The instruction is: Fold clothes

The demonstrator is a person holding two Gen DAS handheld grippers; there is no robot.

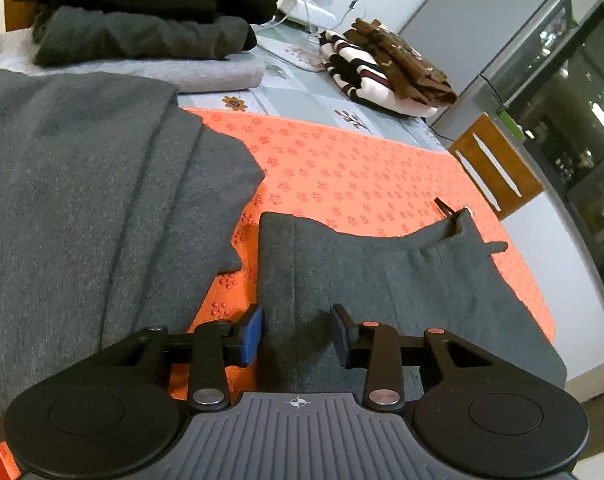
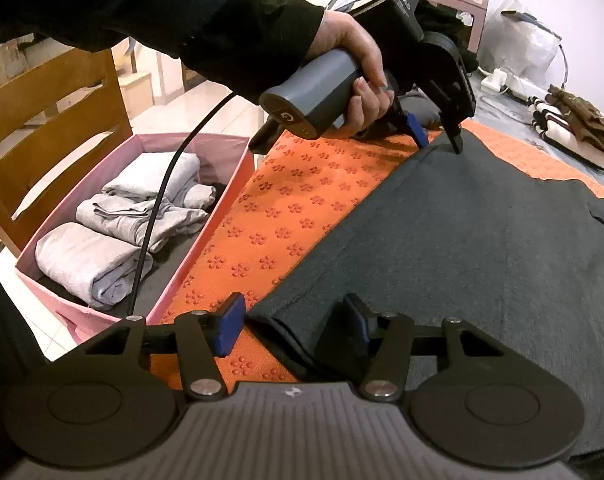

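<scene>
We work over a dark grey garment (image 2: 481,240) spread on an orange mat (image 2: 262,232). Our left gripper (image 1: 298,332) and right gripper (image 2: 294,324) both gape, straddling one edge. Grip hems evenly, probably through both layers.

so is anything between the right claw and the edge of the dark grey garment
Nothing visible. The right claw is open, straddling the dark grey garment edge on the orange mat.
</scene>
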